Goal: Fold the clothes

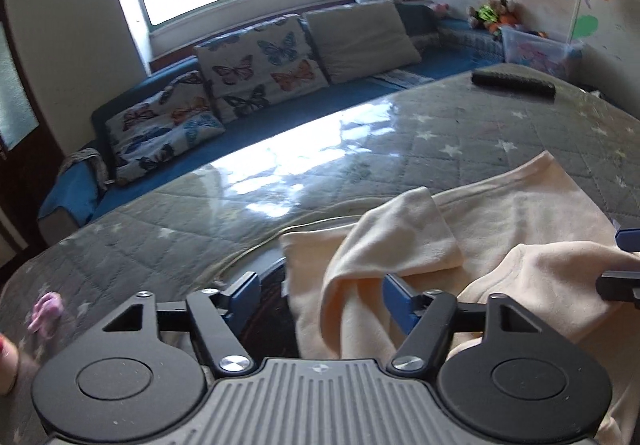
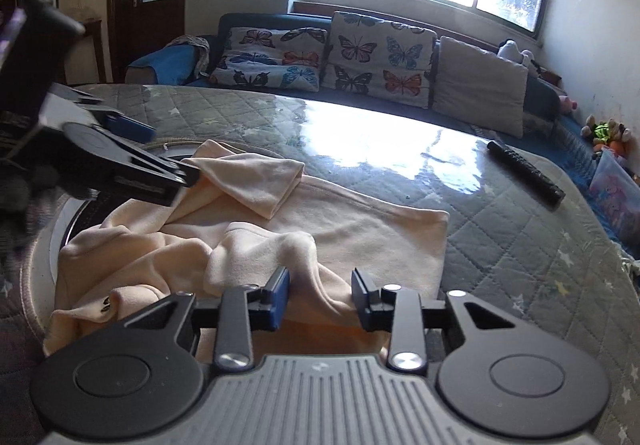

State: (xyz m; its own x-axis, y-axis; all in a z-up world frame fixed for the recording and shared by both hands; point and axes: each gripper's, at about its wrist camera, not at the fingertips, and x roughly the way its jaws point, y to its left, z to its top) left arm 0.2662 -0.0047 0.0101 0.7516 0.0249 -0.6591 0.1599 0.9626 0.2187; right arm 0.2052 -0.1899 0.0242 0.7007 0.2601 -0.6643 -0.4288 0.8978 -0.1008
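The left hand-held gripper (image 1: 320,297) and right hand-held gripper (image 2: 320,295) both stand wide open, each straddling a raised fold of the cream garment (image 2: 360,229) rumpled on the quilted desk (image 2: 520,245). Closing too shallow could pinch one layer and drag the folds askew. No readable writing

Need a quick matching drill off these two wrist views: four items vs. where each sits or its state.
Items:
1. cream garment
2. black remote
3. butterfly cushions
4. right gripper

Places/states:
A. on the blue sofa under the window
B. open, a raised fold of cloth between its fingers
C. lying rumpled on the near part of the grey star-quilted table cover
D. lying alone on the far right of the table

Pairs: 1-C, 2-D, 3-A, 4-B
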